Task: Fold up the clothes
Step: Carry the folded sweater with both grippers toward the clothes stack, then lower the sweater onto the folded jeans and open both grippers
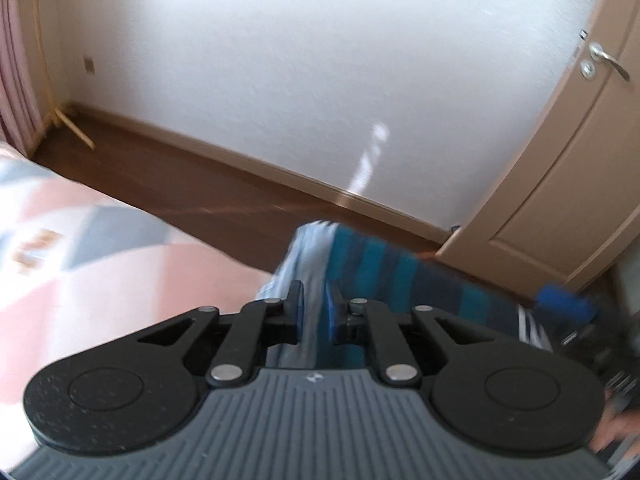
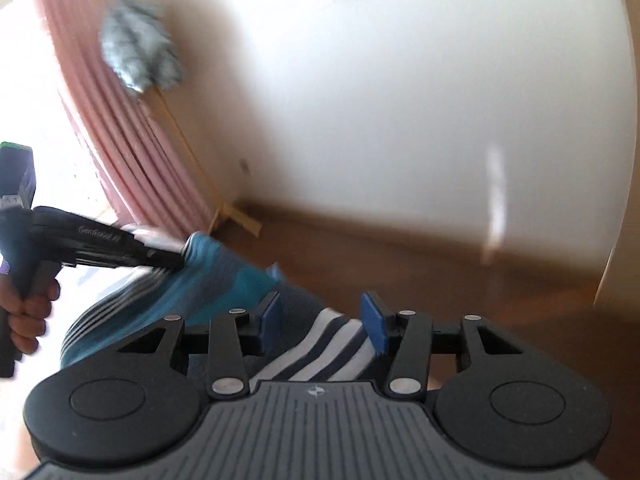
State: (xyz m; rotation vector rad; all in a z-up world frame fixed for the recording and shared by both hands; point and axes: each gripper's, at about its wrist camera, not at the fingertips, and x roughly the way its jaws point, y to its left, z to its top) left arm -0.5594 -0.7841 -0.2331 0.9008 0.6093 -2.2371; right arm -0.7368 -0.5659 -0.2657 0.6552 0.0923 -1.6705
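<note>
A striped garment in teal, dark blue and white (image 1: 384, 276) hangs in the air between the two grippers. My left gripper (image 1: 315, 312) is shut on a pale fold of it; the cloth stretches right toward the other gripper's blue pad (image 1: 564, 302). In the right wrist view the garment (image 2: 224, 280) runs from the left gripper (image 2: 120, 250) at left down to my right gripper (image 2: 320, 320). The right jaws stand apart, with a white-and-navy striped part (image 2: 324, 354) lying between them. Both views are blurred.
A bed with a pink, grey and white cover (image 1: 100, 264) lies at lower left. Brown floor (image 1: 224, 196), a white wall and a beige door (image 1: 560, 184) are ahead. A pink curtain (image 2: 116, 132) and a grey duster (image 2: 140, 54) stand in the corner.
</note>
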